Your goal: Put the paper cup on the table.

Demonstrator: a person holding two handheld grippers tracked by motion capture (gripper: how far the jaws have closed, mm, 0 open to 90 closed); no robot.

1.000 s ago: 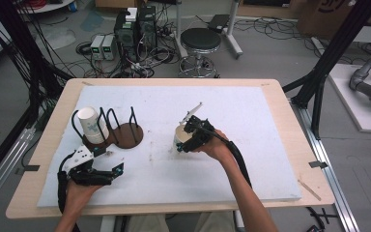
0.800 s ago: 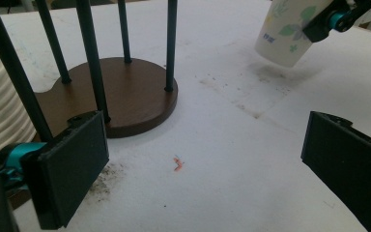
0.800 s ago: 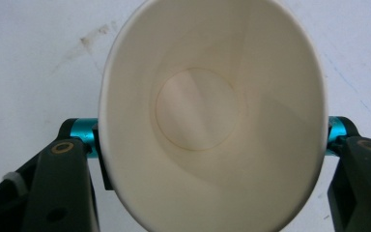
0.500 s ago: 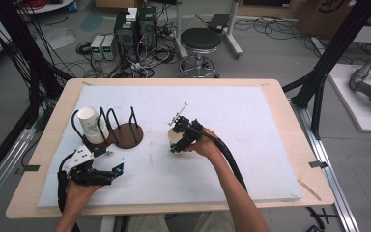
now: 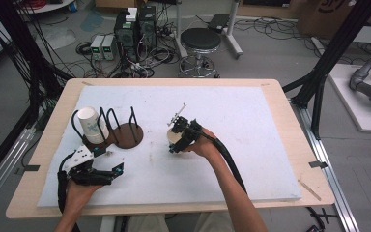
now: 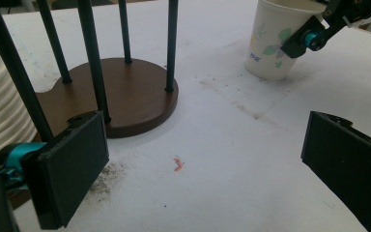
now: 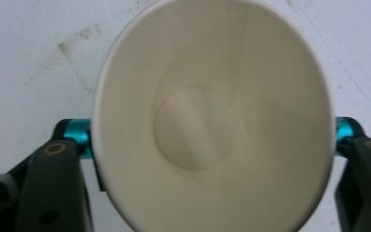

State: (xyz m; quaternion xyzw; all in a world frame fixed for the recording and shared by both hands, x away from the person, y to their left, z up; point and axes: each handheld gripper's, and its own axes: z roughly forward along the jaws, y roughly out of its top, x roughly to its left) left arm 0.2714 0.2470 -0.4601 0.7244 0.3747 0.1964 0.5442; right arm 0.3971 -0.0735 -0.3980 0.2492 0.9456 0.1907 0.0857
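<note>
White paper cup (image 7: 212,121), floral print, upright on table (image 5: 251,125) at rack's three o'clock; right tool (image 5: 179,137) pinches its sides. Left tool (image 6: 207,159) spread, idle. Advice: grip lightly, avoid crushing the cup wall.

The right hand-held gripper (image 5: 178,140) grips a paper cup (image 5: 173,138) beside the rack (image 5: 121,130).

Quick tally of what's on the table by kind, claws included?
Loose white floral paper cup: 1
Stack of white paper cups in holder: 1
Brown wooden-base cup holder with black wire posts: 1
Handheld claws, left claw and right claw: 2
Total: 5
</note>
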